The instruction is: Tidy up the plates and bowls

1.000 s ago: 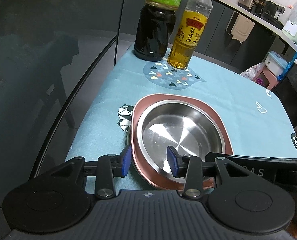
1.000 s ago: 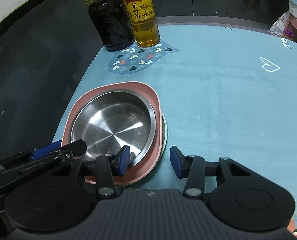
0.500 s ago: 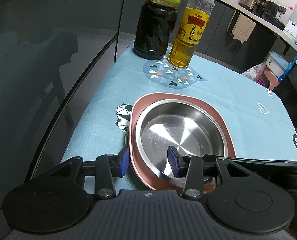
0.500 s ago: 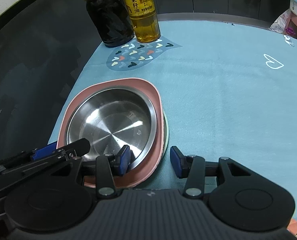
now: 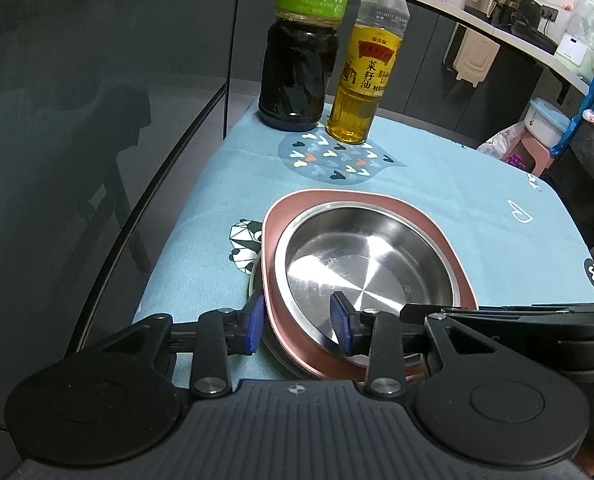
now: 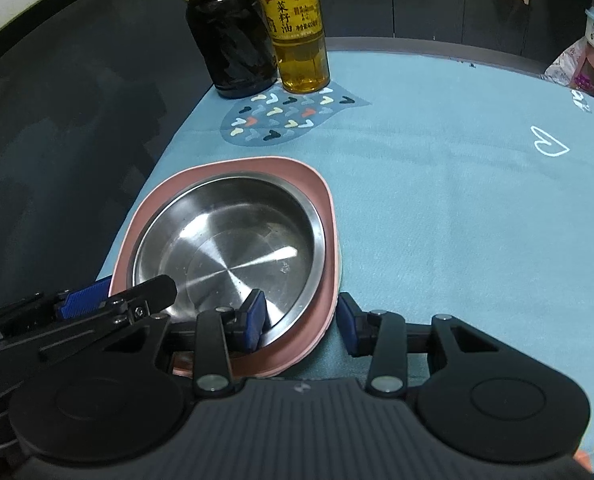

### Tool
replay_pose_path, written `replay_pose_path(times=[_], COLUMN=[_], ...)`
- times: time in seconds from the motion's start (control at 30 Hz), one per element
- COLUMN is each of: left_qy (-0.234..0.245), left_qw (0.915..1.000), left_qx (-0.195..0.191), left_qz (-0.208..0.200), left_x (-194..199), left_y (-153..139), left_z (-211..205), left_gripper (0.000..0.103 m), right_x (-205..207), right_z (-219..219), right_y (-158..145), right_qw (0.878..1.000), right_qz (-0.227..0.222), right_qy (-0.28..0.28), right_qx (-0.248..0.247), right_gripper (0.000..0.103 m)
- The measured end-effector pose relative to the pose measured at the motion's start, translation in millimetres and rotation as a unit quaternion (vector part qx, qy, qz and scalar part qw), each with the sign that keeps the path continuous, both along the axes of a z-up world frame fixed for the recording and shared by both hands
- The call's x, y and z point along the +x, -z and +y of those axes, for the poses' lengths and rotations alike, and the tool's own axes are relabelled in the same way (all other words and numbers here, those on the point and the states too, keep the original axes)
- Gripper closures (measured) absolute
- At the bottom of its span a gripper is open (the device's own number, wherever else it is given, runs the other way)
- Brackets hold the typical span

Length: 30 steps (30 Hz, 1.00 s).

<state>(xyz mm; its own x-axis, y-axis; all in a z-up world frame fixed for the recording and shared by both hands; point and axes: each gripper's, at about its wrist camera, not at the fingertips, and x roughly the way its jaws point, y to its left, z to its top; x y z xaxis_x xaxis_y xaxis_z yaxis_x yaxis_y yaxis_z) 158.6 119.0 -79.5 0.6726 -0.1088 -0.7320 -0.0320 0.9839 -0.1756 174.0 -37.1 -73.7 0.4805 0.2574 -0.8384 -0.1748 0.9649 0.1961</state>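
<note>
A steel bowl [image 5: 361,264] [image 6: 233,248] sits inside a pink plate [image 5: 429,224] [image 6: 321,196] on the blue tablecloth. The thin rim of another dish [image 5: 253,276] shows under the pink plate. My left gripper [image 5: 297,322] straddles the stack's near left rim, with one pad outside the pink plate and the other inside the bowl. Its jaws are closing, and I see no firm pinch. My right gripper [image 6: 301,316] straddles the near right rim the same way. Its jaws are also closing. Each gripper shows in the other's view: the right [image 5: 517,320], the left [image 6: 97,308].
A dark vinegar bottle [image 5: 297,80] [image 6: 229,48] and a yellow oil bottle [image 5: 365,80] [image 6: 297,40] stand at the cloth's far left corner. The tablecloth [image 6: 457,200] stretches bare to the right. Dark glass table [image 5: 77,140] lies to the left, and a counter stands behind.
Both grippers' jaws have narrowed around the rims of the stack. The stack and both hands have kept their places.
</note>
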Motion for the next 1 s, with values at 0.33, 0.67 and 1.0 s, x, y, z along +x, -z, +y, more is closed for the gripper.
replay_pose_path(times=[0.33,0.67,1.0], left_qy=[0.001,-0.009,-0.012], left_qw=[0.9998,0.9988,0.9973], left_qx=[-0.015,-0.037,-0.058], left_qz=[0.012,0.030,0.043], left_x=[1.4,1.8,7.2], left_y=[2.4,6.0,15.5], left_z=[-0.1,11.2,17.5], left_gripper=[0.071,0.070,0.064], right_x=[-0.9,2.0,11.6], right_z=[-2.0,-7.2,-14.4], right_y=[-4.1,1.3,6.9], right_qw=[1.000,1.000,0.998], right_qz=[-0.002,0.017,0.040], right_qy=[0.001,0.003,0.020], right_qx=[0.002,0.015,0.042], right_gripper=[0.063,0.062,0.056])
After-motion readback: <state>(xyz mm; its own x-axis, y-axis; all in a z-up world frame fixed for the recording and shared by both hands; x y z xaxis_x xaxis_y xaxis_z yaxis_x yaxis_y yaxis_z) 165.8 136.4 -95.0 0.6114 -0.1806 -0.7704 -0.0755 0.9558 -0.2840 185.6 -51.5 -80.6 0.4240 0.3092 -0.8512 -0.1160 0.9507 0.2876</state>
